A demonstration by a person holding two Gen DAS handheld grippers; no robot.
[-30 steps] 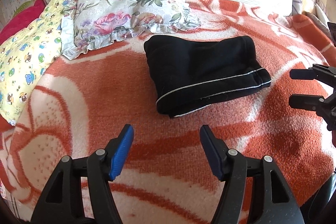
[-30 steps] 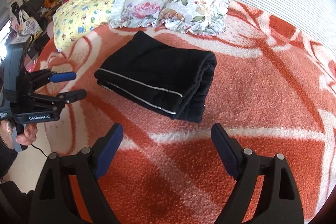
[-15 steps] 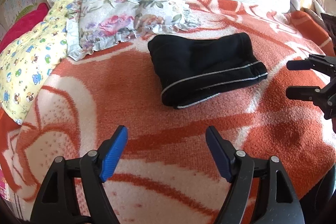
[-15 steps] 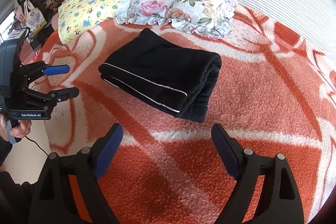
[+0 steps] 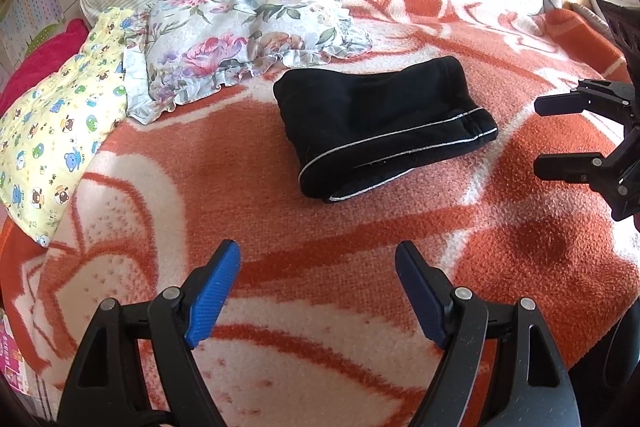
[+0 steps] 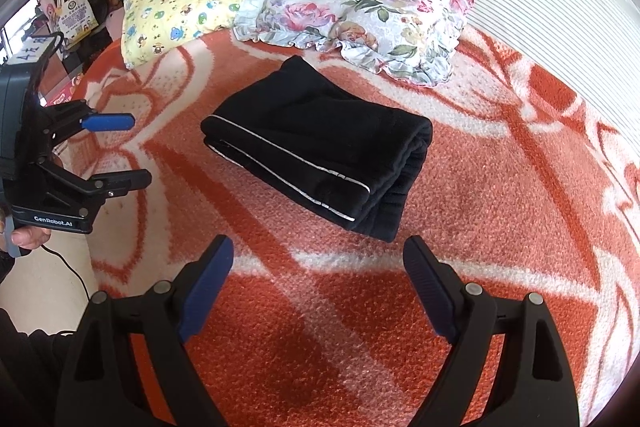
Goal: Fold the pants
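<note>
Black pants (image 5: 380, 123), folded w/ white piping, lie mid-bed on orange blanket (image 5: 280, 227), just beside floral pillow (image 5: 248, 31). L tongs (image 5: 318, 291) apart, empty. R tongs (image 6: 318, 291) apart, empty, near pants.

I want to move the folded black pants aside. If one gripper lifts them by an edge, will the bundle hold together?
Probably not. The black pants are soft cloth, so they would likely droop. The stacked layers showing at the rounded fold look loose and may slide open. Pushed across the fuzzy blanket, they would likely drag and bunch.
</note>
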